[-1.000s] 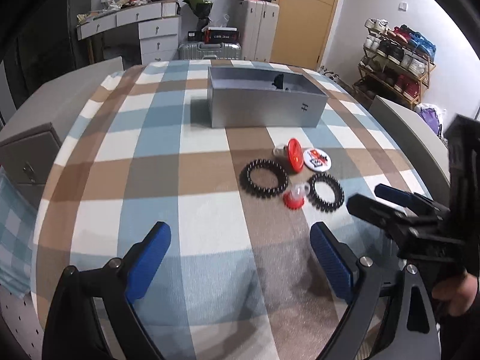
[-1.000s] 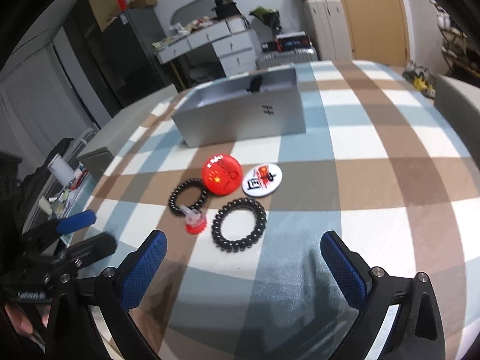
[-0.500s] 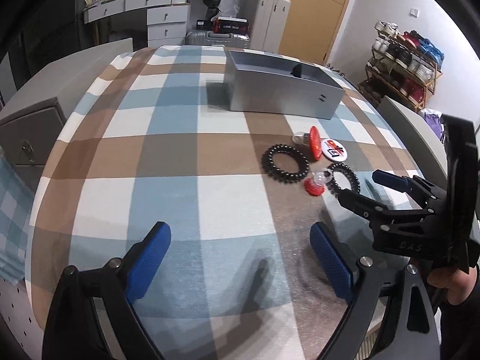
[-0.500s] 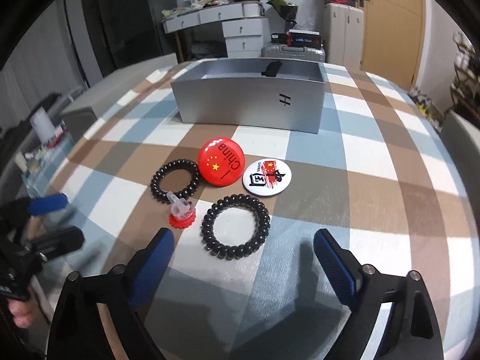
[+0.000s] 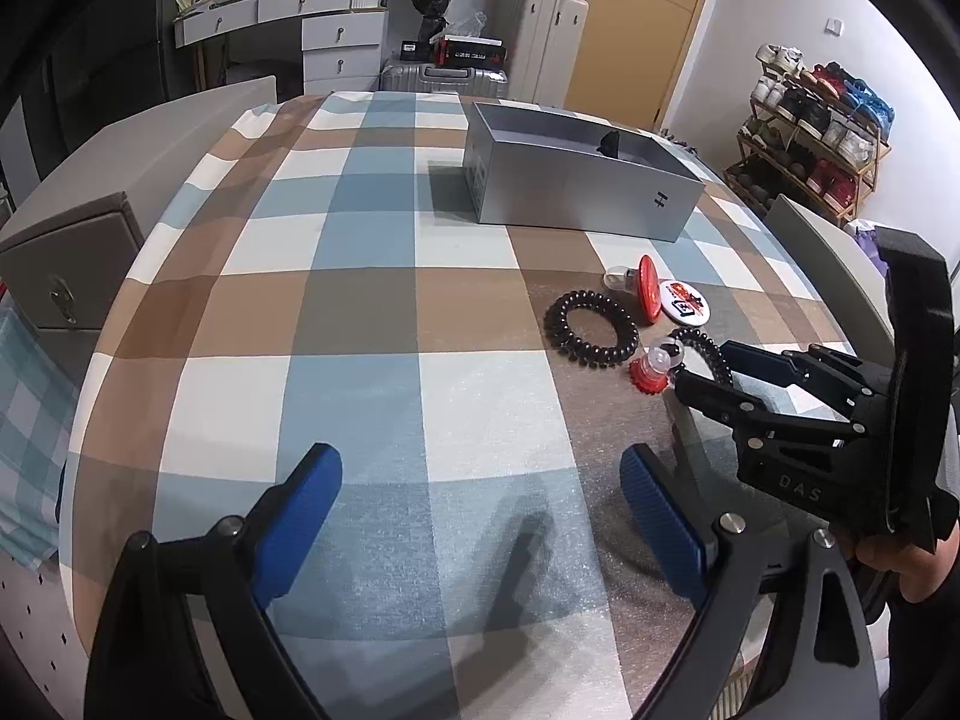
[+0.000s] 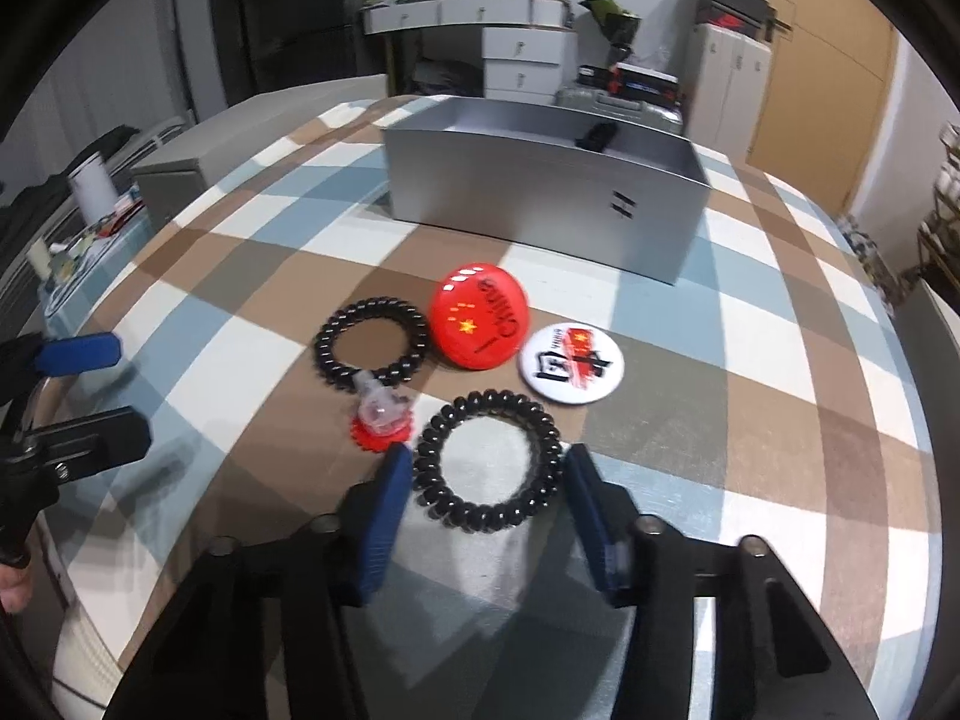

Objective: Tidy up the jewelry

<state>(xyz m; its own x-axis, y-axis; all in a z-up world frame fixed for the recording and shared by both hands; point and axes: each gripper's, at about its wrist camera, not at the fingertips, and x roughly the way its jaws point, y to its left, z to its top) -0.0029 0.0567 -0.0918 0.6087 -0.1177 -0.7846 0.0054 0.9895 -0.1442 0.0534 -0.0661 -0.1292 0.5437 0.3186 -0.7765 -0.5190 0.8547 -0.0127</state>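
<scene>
Left wrist view: left gripper [image 5: 480, 525] low over the checked tablecloth [image 5: 360, 396], blue fingers [image 5: 300, 513] spread wide with nothing between them; right gripper [image 5: 699, 366] enters from the right edge, held by a hand [image 5: 900, 558], its tips at the nearer black coil band [image 5: 705, 351]; red cog-shaped piece with a clear top [image 5: 651, 372] just left of those tips; second black coil band [image 5: 591, 330] further left; red badge [image 5: 649, 297] tilted on edge, white badge [image 5: 683, 307] flat beside it; grey open box [image 5: 576, 192] well behind, a small dark item [image 5: 611, 144] inside it.

Right wrist view: right gripper [image 6: 489, 471] straddles the nearer black coil band [image 6: 489, 468], which lies flat on the cloth; jaws closing, blue pads [image 6: 393, 480] just beside the coil on both sides, contact not certain; red cog-shaped piece [image 6: 381, 423] just left of the left pad, touching the second black coil band [image 6: 372, 339]; red badge [image 6: 480, 318] and white badge [image 6: 570, 363] behind; grey open box [image 6: 540, 204] beyond; left gripper [image 6: 96, 396] at left edge, fingers apart.
</scene>
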